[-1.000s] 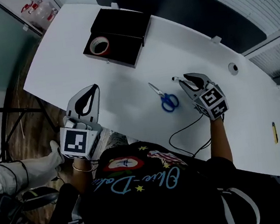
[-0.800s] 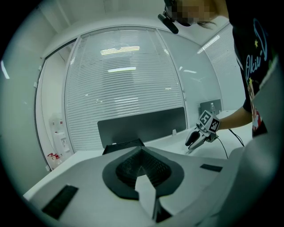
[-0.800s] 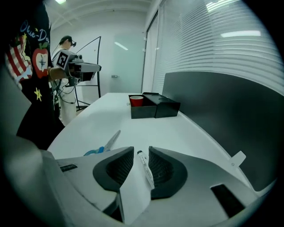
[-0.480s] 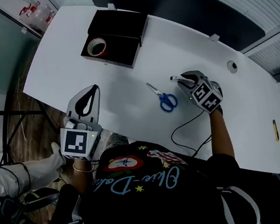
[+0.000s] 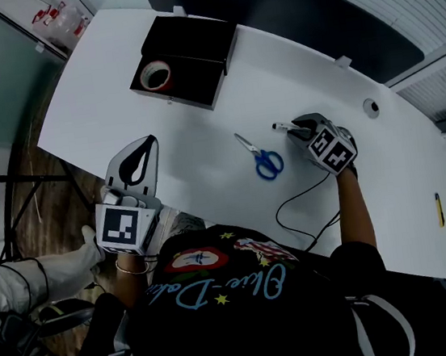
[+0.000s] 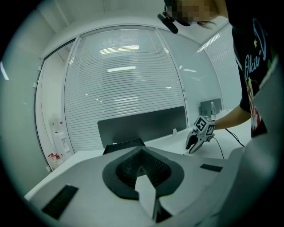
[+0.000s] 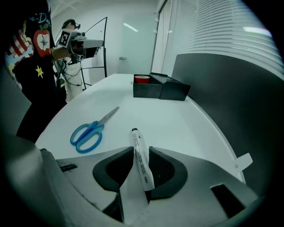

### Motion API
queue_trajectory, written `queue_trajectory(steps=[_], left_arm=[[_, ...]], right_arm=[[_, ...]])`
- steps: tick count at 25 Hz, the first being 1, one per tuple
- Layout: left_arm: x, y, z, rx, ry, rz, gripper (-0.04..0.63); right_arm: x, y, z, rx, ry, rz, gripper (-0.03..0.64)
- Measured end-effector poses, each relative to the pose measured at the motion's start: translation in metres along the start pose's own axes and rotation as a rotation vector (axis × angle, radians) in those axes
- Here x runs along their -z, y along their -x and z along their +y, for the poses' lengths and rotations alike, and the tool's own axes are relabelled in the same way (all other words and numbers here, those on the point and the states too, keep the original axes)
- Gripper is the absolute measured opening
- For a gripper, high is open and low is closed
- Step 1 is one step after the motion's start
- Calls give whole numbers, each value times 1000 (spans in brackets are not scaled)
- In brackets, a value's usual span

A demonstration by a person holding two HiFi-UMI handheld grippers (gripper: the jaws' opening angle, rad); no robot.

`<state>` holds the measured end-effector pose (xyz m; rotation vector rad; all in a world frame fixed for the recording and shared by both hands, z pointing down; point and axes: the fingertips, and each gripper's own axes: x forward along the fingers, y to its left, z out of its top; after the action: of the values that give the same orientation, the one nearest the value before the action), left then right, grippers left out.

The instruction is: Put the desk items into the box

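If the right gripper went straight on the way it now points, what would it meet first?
Probably the white marker, which lies on the table between the right gripper's open jaws; they have just been opening. Just beyond it is the table itself.

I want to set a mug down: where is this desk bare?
Bare: the stretch between the black box, the left gripper and the blue-handled scissors. Crowded: around the scissors, where the right gripper straddles a white marker pen.

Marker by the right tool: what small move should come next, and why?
Probably close the right tool on the marker: its jaws have just been opening and now straddle it as it lies on the table, not yet gripping.
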<state>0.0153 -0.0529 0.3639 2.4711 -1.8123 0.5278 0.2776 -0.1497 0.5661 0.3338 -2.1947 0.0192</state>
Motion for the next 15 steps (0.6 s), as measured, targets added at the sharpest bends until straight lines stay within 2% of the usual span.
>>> queue_trajectory(steps=[7,15], left_arm=[[1,-1,4,-8,5,8,-5],[0,-2,4,-5,7,7,-5]], right_arm=[[5,-4,-3,-39,-52,-7,104],[5,-4,-3,-63,-57,-5,101]])
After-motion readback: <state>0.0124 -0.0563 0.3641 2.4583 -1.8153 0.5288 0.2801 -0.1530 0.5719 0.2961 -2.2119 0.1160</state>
